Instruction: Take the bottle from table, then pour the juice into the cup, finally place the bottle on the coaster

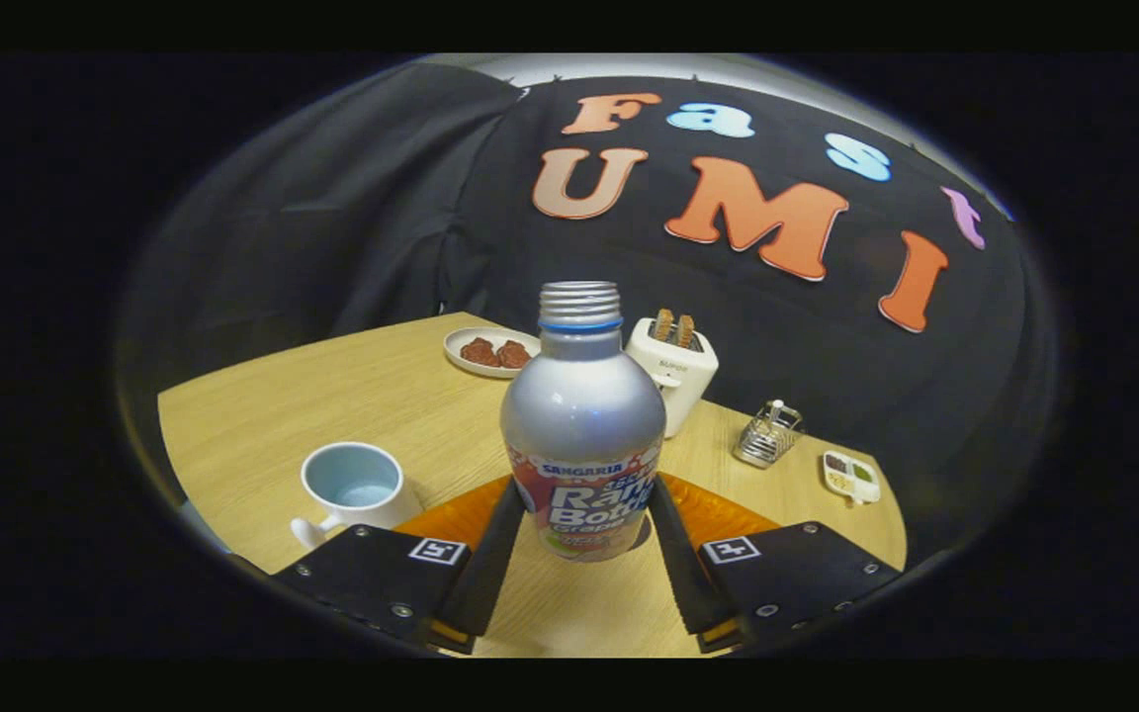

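Observation:
A silver bottle [581, 415] with a red and white label and an open threaded neck stands upright between my fingers. My gripper [586, 487] is shut on it, each finger pressing a side of the label. An orange coaster [453, 516] lies on the table just behind the bottle's base and shows on both sides past the fingers. I cannot tell whether the base rests on the wood or hangs just above it. A white cup [354, 487] with a pale blue inside stands to the left of the left finger, handle toward me.
On the wooden table [332, 396] beyond the bottle stand a white toaster [673, 371] with two slices, a plate [490, 353] with brown food, a small wire rack [769, 435] and a small white dish [851, 478] near the right edge.

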Action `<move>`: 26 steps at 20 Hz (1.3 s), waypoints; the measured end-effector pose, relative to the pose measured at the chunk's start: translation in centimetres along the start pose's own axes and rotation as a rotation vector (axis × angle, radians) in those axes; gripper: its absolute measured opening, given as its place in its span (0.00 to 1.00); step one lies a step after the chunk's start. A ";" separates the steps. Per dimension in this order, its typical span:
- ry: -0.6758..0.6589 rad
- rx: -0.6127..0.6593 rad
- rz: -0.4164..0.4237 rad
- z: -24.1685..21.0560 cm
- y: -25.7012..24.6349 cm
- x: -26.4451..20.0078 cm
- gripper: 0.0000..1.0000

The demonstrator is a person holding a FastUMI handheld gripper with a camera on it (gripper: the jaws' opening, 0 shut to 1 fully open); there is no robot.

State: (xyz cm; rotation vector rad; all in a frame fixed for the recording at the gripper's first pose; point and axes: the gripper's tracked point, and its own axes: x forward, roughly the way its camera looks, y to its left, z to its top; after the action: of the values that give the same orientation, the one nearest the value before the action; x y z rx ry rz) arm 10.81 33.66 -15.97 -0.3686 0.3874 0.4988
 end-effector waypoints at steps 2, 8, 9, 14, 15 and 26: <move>-0.002 0.043 -0.016 -0.4 -0.9 1.0 0.72; 0.022 0.158 -0.021 -2.4 -2.6 4.5 0.72; 0.027 0.158 -0.025 -2.8 -2.8 5.0 0.73; 0.023 0.220 -0.037 -4.1 -4.0 6.5 0.73; 0.025 0.229 -0.044 -4.4 -4.3 6.7 0.73; 0.032 0.222 -0.052 -5.9 -4.5 7.3 0.78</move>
State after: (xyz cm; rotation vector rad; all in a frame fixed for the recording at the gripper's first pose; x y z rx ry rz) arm 17.51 30.32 -23.18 -0.1714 0.4584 0.3944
